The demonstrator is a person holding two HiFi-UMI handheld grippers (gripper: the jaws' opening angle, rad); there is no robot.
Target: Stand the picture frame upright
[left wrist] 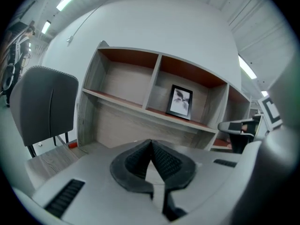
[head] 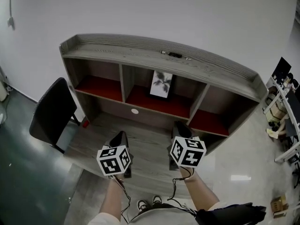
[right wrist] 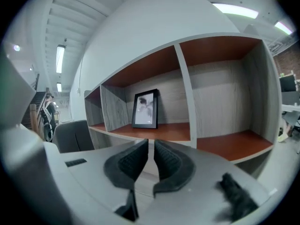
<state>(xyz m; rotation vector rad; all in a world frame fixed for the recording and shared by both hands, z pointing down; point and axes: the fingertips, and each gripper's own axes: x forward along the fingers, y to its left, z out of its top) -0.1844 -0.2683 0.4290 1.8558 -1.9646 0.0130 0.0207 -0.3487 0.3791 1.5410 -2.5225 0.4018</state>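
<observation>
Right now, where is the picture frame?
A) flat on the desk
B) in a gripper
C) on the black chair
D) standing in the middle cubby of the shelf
D: the picture frame stands upright on the red floor of the middle compartment of the shelf.

Left claw (left wrist: 151,143) and right claw (right wrist: 150,144) sit closed, empty, side by side.

Grey grain, rust-red boards, one black frame.
Beyond the jaws, the picture frame (right wrist: 145,109) is black around a pale grey leaf print, and the shelf unit (head: 140,55) is grey wood-grain with rust-red boards. The left gripper (left wrist: 151,142) and right gripper (right wrist: 150,143) have dark ribbed jaws; left of them, a black chair (head: 52,110).
</observation>
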